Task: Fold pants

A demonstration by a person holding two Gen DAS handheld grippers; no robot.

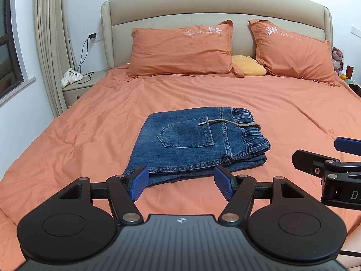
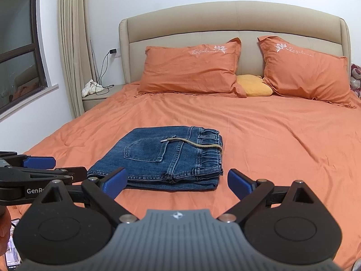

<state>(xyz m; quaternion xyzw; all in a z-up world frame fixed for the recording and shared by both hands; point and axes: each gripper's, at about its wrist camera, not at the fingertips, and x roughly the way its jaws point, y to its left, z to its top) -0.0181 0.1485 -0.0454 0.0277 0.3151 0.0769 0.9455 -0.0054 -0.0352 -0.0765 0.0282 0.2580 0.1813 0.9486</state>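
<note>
Blue denim pants point(image 1: 194, 142) lie folded into a compact stack on the orange bedsheet point(image 1: 90, 135), back pocket up and elastic waistband to the right. A tan drawstring point(image 1: 227, 122) trails across the top. My left gripper point(image 1: 181, 184) hovers just short of the stack's near edge, open, nothing between its blue pads. In the right wrist view the same pants point(image 2: 162, 158) sit ahead and slightly left, and my right gripper point(image 2: 177, 184) is open and empty in front of them. Each gripper shows at the edge of the other's view.
Two orange pillows point(image 1: 180, 49) and a small yellow cushion point(image 1: 248, 65) lean against the beige headboard point(image 1: 203, 4). A nightstand point(image 1: 79, 85) with a white cloth and a charger cable stands at the left by the curtain. A phone point(image 2: 12, 248) lies at the lower left.
</note>
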